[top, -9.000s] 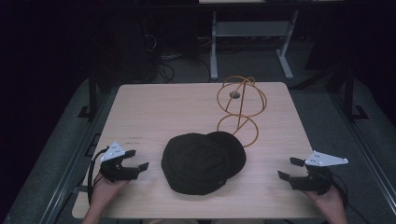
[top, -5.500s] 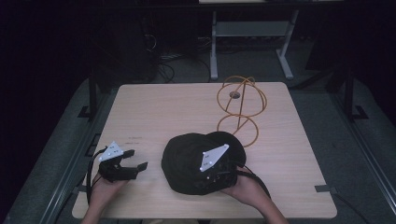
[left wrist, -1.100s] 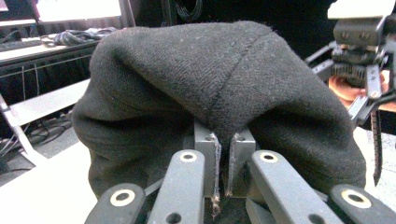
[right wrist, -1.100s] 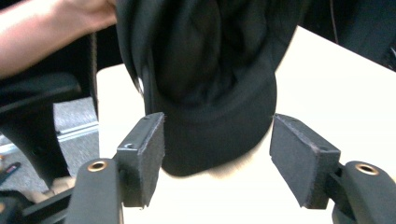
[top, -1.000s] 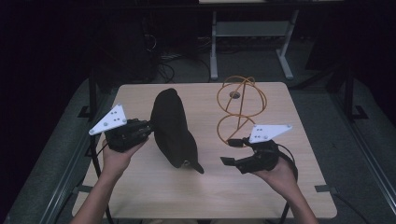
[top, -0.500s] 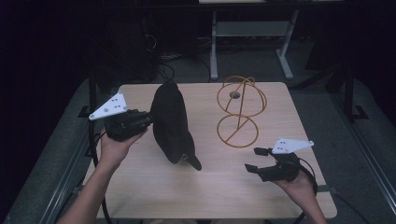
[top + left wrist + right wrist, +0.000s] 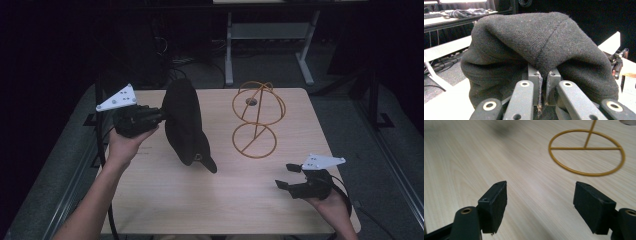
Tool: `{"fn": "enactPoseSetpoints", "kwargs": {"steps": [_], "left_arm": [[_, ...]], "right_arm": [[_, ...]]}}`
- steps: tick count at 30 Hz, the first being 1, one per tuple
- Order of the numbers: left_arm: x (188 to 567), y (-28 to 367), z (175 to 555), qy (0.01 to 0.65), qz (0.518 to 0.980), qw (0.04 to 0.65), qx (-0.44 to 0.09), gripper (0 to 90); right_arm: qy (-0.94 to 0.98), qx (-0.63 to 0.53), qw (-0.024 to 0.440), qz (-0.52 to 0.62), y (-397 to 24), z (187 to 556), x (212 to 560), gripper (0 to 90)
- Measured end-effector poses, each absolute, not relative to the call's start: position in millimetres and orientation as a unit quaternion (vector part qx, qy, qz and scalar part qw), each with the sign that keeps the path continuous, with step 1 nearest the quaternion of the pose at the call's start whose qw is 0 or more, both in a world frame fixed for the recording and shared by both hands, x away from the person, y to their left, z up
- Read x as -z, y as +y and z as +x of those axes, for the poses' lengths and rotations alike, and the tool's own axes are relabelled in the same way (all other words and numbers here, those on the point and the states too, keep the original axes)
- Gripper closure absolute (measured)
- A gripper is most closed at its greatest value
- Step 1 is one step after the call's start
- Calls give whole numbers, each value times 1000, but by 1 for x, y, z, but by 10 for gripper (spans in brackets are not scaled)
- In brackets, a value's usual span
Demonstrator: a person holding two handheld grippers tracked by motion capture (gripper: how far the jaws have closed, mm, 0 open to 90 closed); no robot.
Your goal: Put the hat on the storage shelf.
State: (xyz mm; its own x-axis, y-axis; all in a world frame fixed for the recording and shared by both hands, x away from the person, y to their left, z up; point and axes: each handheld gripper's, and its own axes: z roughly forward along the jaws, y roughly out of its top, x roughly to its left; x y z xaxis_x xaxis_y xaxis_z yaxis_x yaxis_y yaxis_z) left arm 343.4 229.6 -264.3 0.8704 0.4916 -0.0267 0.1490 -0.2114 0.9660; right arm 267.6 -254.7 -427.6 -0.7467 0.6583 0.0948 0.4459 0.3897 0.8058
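My left hand-held gripper (image 7: 161, 114) pinches the black cap (image 7: 184, 122) above the counter (image 7: 200, 200); my right hand-held gripper (image 7: 286, 176) gapes empty.

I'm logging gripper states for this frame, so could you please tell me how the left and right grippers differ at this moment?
The left gripper is shut on the black cap; the right gripper is open with nothing between its jaws. The left is raised, the cap hanging from it above the table; the right sits low near the table's front right corner. Both carry a grey three-cornered plate.
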Motion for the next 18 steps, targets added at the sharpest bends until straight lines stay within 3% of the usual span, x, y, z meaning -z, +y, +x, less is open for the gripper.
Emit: {"fn": "enactPoseSetpoints", "kwargs": {"steps": [18], "left_arm": [[247,210,379,213,764,596,-122,860]], "right_arm": [[803,-465,130,350,-276,264,431,262]]}}
